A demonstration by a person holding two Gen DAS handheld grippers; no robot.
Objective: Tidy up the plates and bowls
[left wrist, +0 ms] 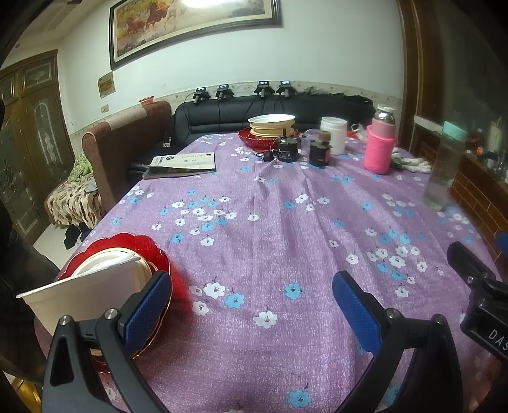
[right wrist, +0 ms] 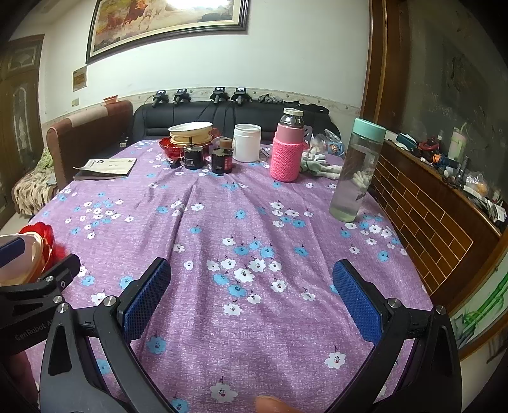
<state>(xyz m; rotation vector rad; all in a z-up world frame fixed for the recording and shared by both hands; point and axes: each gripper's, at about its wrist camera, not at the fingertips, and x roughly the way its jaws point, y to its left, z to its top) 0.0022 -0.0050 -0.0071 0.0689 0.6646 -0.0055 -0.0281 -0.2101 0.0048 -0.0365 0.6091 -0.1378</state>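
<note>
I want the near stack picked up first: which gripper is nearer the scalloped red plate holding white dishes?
Left. The left gripper has the scalloped red plate beside its left finger; the right gripper is further right.

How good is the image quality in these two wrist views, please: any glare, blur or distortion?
Left wrist view: strong fisheye bending with dark corners; a ceiling light glares on the framed painting; the red plate near the open left claw looks smeared at its edge. Right wrist view: the same bending; glare on the painting; the tablecloth is evenly lit and sharp.
</note>
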